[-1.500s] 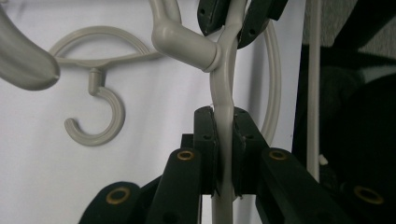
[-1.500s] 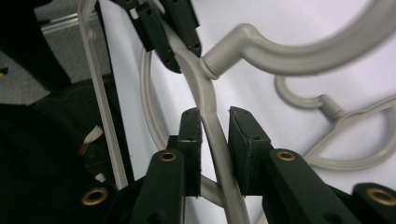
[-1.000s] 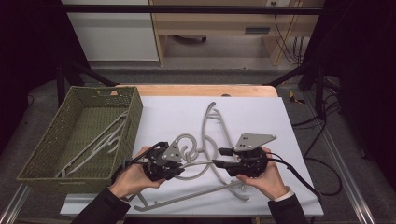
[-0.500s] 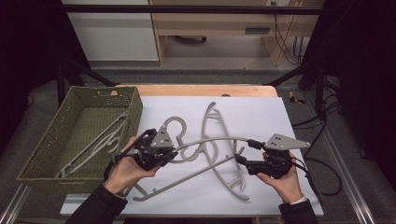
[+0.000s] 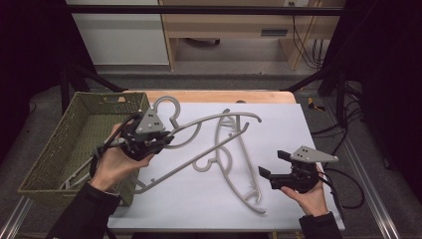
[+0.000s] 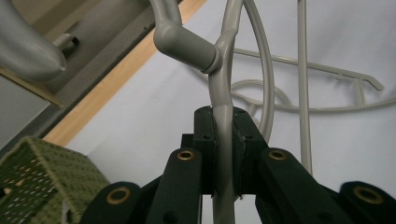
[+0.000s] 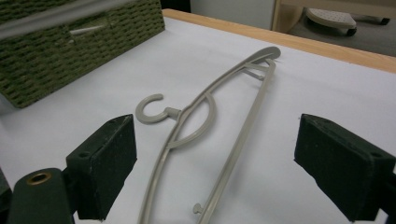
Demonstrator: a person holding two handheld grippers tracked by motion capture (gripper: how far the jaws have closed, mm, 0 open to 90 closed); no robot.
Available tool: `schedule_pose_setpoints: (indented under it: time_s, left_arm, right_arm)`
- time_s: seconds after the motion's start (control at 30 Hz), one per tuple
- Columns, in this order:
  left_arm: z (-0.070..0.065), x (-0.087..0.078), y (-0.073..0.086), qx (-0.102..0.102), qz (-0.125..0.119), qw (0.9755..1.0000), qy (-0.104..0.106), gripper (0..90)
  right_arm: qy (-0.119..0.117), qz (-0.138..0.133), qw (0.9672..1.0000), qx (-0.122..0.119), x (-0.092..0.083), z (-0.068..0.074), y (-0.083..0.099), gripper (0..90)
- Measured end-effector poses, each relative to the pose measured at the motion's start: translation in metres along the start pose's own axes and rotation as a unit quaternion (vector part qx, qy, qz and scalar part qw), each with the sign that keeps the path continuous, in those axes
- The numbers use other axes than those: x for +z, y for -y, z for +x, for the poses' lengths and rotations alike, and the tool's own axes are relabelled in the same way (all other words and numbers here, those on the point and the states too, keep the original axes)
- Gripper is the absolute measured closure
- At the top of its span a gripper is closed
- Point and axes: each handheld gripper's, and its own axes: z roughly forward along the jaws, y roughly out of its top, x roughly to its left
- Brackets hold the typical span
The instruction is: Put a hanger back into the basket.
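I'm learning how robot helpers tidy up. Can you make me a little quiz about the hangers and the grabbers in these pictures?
1. True or false: the left gripper is shut on a hanger.
2. Where does the other hanger lie? A) in the basket B) flat on the white sheet C) in the right gripper
3. Fill in: the right gripper has its jaws ____.

Key:
1. True. In the left gripper view its pads pinch the hanger's bar just below the hook.
2. B. It lies on the white sheet, beside the green basket, with nothing gripping it.
3. Open. They have just been opening, with nothing between them.
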Motion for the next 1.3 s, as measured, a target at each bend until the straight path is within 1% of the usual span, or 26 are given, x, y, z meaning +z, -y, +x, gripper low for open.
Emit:
schedule_pose_setpoints:
  time_s: [0.1, 0.2, 0.23, 0.27, 0.3, 0.37, 0.43, 0.47, 0.5, 0.53, 0.6, 0.63, 0.67, 0.7, 0.8, 0.83, 0.87, 1.0, 1.03, 1.07, 1.1, 1.13, 1.2, 1.23, 1.27, 1.3]
  left_arm:
    - [0.011, -0.012, 0.0, -0.004, -0.002, 0.9999, -0.014, 82.4]
    - [0.022, -0.023, 0.002, -0.008, -0.006, 0.9995, -0.03, 82.5]
    - [0.022, -0.023, 0.002, -0.008, -0.006, 0.9995, -0.03, 82.5]
    - [0.028, -0.028, 0.004, -0.017, -0.009, 0.9991, -0.037, 82.5]
    - [0.031, -0.03, 0.005, -0.02, -0.008, 0.9989, -0.041, 82.4]
    - [0.038, -0.033, 0.008, -0.026, -0.008, 0.9984, -0.051, 82.5]
    - [0.044, -0.036, 0.011, -0.029, -0.004, 0.9978, -0.059, 82.4]
    - [0.048, -0.037, 0.013, -0.033, -0.003, 0.9976, -0.061, 82.5]
    - [0.048, -0.037, 0.013, -0.033, -0.003, 0.9976, -0.061, 82.5]
    - [0.055, -0.039, 0.017, -0.037, -0.002, 0.9969, -0.069, 82.5]
    - [0.062, -0.042, 0.022, -0.042, -0.001, 0.9962, -0.076, 82.5]
    - [0.062, -0.042, 0.022, -0.042, -0.001, 0.9962, -0.076, 82.5]
    - [0.07, -0.045, 0.028, -0.049, 0.001, 0.9951, -0.085, 82.4]
    - [0.074, -0.046, 0.031, -0.052, 0.006, 0.9947, -0.088, 82.5]
    - [0.087, -0.049, 0.041, -0.064, 0.008, 0.9934, -0.095, 82.4]
    - [0.087, -0.049, 0.041, -0.064, 0.008, 0.9934, -0.095, 82.4]
    - [0.094, -0.051, 0.048, -0.069, 0.008, 0.9922, -0.104, 82.4]
    - [0.107, -0.055, 0.061, -0.076, 0.014, 0.9909, -0.11, 82.4]
    - [0.107, -0.055, 0.061, -0.076, 0.014, 0.9909, -0.11, 82.4]
    - [0.112, -0.057, 0.067, -0.075, 0.02, 0.9903, -0.115, 82.4]
    - [0.112, -0.057, 0.067, -0.075, 0.02, 0.9903, -0.115, 82.4]
    - [0.117, -0.06, 0.073, -0.076, 0.025, 0.9893, -0.122, 82.4]
    - [0.123, -0.062, 0.079, -0.081, 0.025, 0.9882, -0.128, 82.4]
    - [0.123, -0.062, 0.079, -0.081, 0.025, 0.9882, -0.128, 82.4]
    - [0.129, -0.064, 0.086, -0.087, 0.025, 0.9873, -0.13, 82.4]
    - [0.132, -0.064, 0.089, -0.092, 0.025, 0.9869, -0.13, 82.4]
  right_arm:
    - [0.005, 0.001, 1.0, 0.001, 0.001, 0.001, 0.0, 8.1]
    - [0.013, 0.003, 0.9999, 0.004, 0.002, 0.001, 0.001, 6.4]
    - [0.016, 0.001, 0.9999, 0.004, 0.002, 0.001, 0.001, 6.2]
    - [0.017, 0.0, 0.9999, 0.002, 0.001, 0.0, 0.001, 5.7]
    - [0.016, -0.001, 0.9998, 0.008, 0.001, 0.0, 0.001, 5.0]
    - [0.025, -0.002, 0.9997, 0.006, 0.001, -0.002, 0.002, 4.3]
    - [0.027, -0.003, 0.9996, 0.008, 0.0, -0.003, 0.002, 3.6]
    - [0.028, -0.005, 0.9996, 0.008, 0.0, -0.003, 0.002, 3.7]
    - [0.028, -0.005, 0.9996, 0.008, 0.0, -0.003, 0.002, 3.7]
    - [0.028, -0.005, 0.9996, 0.009, 0.001, -0.003, 0.002, 3.4]
    - [0.028, -0.004, 0.9996, 0.006, 0.001, -0.003, 0.002, 3.3]
    - [0.028, -0.003, 0.9996, 0.006, 0.001, -0.003, 0.002, 3.3]
    - [0.029, -0.003, 0.9996, 0.006, 0.001, -0.003, 0.002, 3.2]
    - [0.028, -0.002, 0.9996, 0.008, 0.001, -0.003, 0.002, 3.1]
    - [0.029, 0.002, 0.9996, 0.005, 0.002, -0.003, 0.003, 3.0]
    - [0.029, 0.003, 0.9996, 0.005, 0.003, -0.003, 0.003, 3.0]
    - [0.029, 0.004, 0.9996, 0.006, 0.003, -0.003, 0.003, 3.0]
    - [0.028, 0.004, 0.9996, 0.006, 0.003, -0.003, 0.003, 3.1]
    - [0.028, 0.004, 0.9996, 0.005, 0.003, -0.003, 0.003, 3.2]
    - [0.027, 0.004, 0.9996, 0.005, 0.003, -0.003, 0.003, 3.2]
    - [0.026, 0.005, 0.9996, 0.004, 0.003, -0.003, 0.003, 3.2]
    - [0.027, 0.005, 0.9996, 0.004, 0.002, -0.003, 0.003, 3.2]
    - [0.028, 0.004, 0.9996, 0.006, 0.002, -0.003, 0.003, 3.2]
    - [0.028, 0.004, 0.9996, 0.006, 0.002, -0.003, 0.003, 3.2]
    - [0.029, 0.004, 0.9995, 0.007, 0.002, -0.003, 0.003, 3.1]
    - [0.03, 0.003, 0.9995, 0.006, 0.002, -0.004, 0.003, 3.1]
